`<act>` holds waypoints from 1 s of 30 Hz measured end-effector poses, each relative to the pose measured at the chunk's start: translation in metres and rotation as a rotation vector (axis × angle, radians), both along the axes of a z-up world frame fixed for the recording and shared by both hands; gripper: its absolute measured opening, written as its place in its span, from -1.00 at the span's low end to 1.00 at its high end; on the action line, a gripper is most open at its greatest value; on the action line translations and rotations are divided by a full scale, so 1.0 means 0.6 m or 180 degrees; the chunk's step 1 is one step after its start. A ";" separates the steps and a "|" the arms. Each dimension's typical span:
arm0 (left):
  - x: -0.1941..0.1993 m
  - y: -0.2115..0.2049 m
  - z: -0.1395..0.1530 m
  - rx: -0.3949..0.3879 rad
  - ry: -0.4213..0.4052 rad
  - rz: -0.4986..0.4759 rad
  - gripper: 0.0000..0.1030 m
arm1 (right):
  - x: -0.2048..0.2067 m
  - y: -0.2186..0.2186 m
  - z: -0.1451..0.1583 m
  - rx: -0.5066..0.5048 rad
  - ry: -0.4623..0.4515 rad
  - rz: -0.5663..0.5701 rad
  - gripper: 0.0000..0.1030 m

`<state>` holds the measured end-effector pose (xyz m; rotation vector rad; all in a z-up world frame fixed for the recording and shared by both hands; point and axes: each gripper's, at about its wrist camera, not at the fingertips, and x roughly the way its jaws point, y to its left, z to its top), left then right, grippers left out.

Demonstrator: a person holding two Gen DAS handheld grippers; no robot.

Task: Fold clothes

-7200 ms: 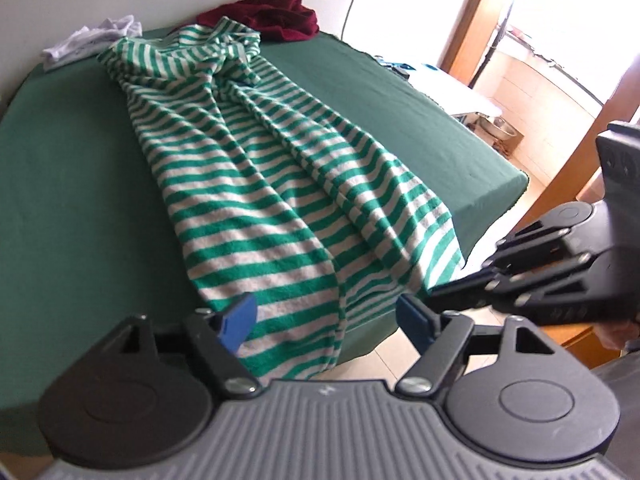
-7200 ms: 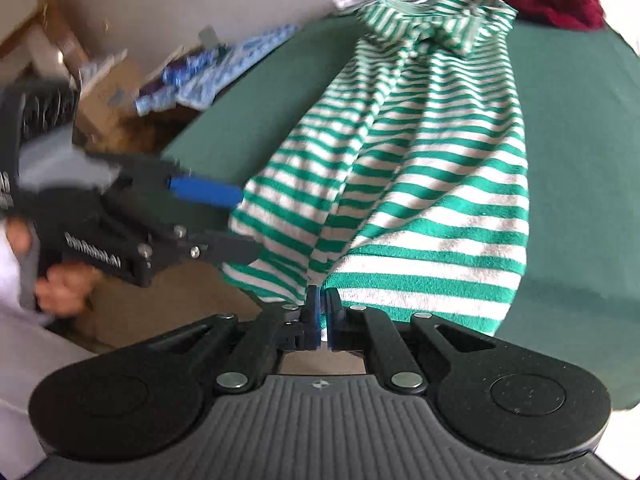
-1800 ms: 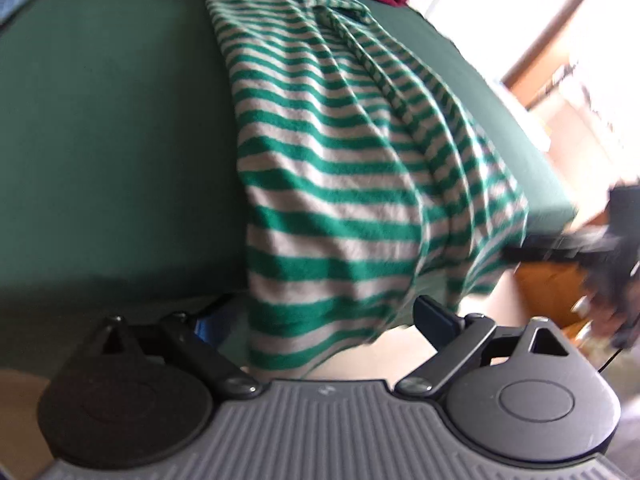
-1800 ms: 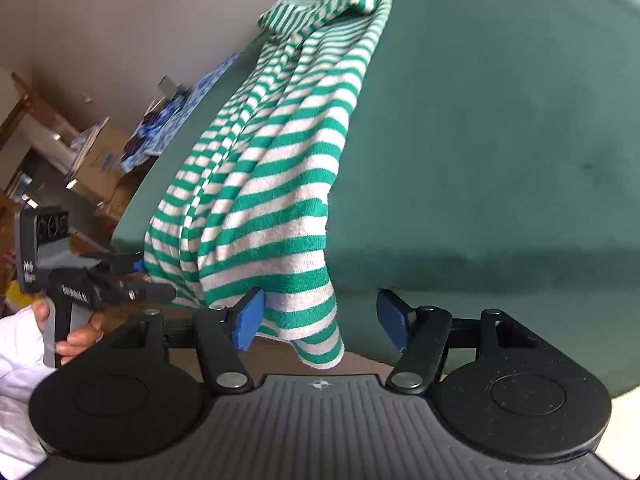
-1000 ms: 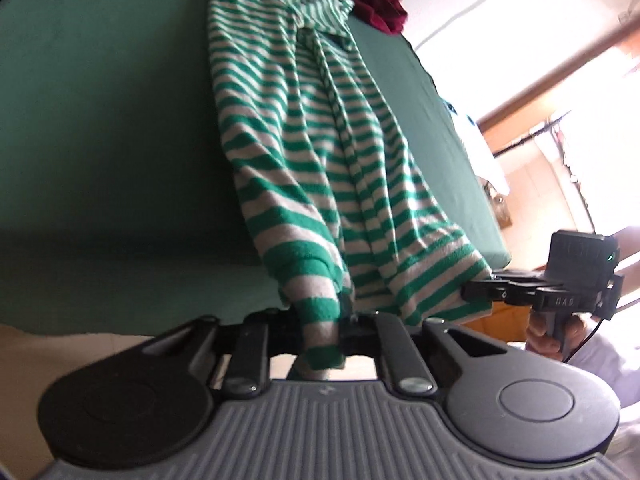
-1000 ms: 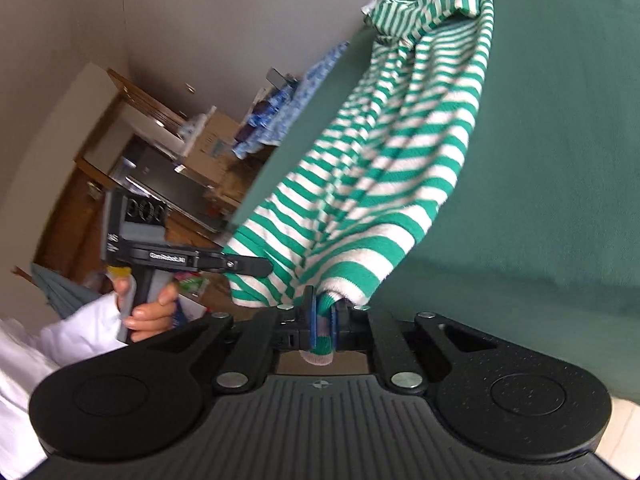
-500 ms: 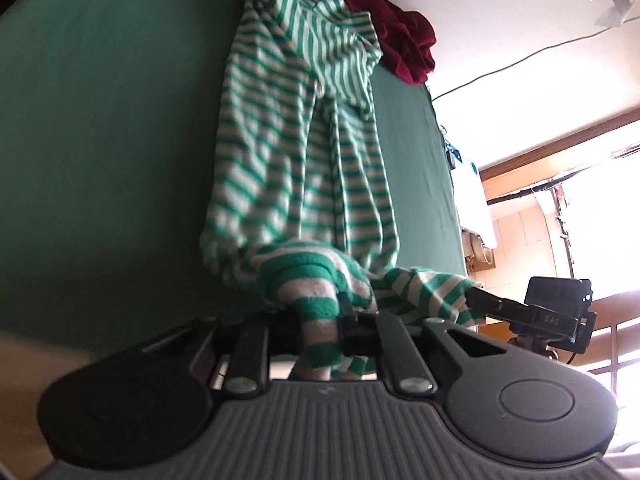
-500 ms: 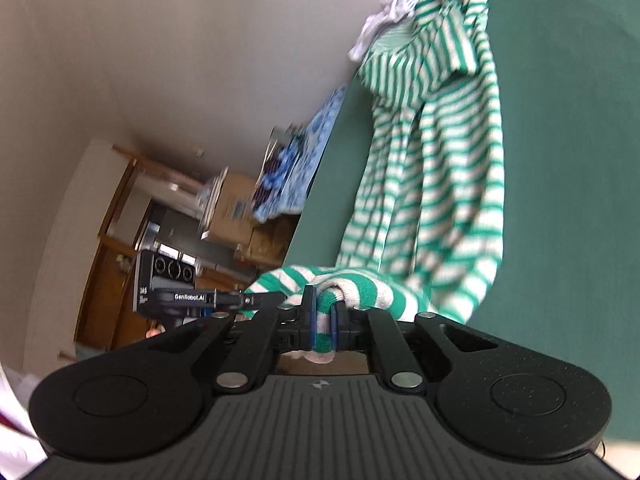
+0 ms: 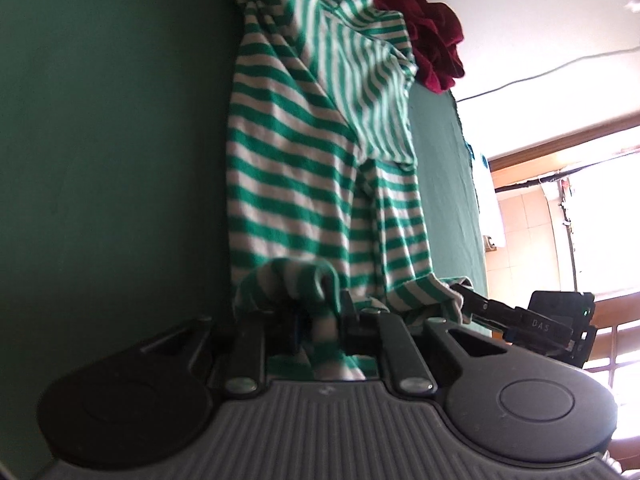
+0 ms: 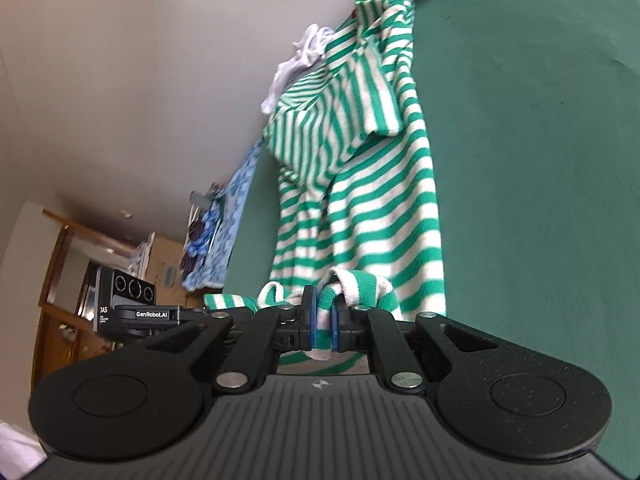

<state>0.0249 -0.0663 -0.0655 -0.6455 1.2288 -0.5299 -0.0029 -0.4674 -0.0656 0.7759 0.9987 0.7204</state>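
Observation:
A green-and-white striped garment (image 9: 288,160) (image 10: 372,208) lies lengthwise on the green bed (image 9: 100,140) (image 10: 540,160), collar end far from me. My left gripper (image 9: 320,320) pinches one hem corner between its pads while its jaws are opening slightly. My right gripper (image 10: 322,316) pinches the other hem corner between its blue pads, its jaws opening slightly too. Both hold the hem low over the garment's lower half, which bunches under them. Each gripper shows in the other's view: the right gripper (image 9: 472,300), the left gripper (image 10: 200,310).
A dark red garment (image 9: 424,28) and a white one (image 10: 300,64) lie at the bed's far end by the wall. Blue patterned cloth (image 10: 224,224), boxes and wooden furniture (image 10: 56,280) stand off one side. A bright window (image 9: 580,200) lies off the other.
Both grippers shut on the hanging hem corners, then carried them up over the bed's edge toward the collar. The garment's lower part now lies doubled over itself.

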 end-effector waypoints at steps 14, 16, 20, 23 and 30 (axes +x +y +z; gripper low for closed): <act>0.024 0.053 0.016 -0.0561 -0.0243 -0.0148 0.55 | -0.032 -0.024 0.048 -0.0273 -0.0362 -0.0711 0.14; 0.018 0.065 0.040 -0.0595 -0.0479 -0.0061 0.73 | -0.053 -0.021 0.061 -0.0521 -0.0474 -0.0621 0.13; 0.013 0.064 0.074 -0.0224 -0.0664 -0.0006 0.70 | -0.080 -0.007 0.062 -0.0978 -0.0518 -0.0306 0.13; -0.038 0.061 0.074 0.0287 -0.0638 -0.0029 0.70 | -0.094 0.002 0.062 -0.1294 -0.0595 -0.0063 0.13; -0.175 0.003 0.026 0.0694 -0.0394 -0.0066 0.77 | -0.113 0.007 0.041 -0.1605 -0.0708 0.0459 0.13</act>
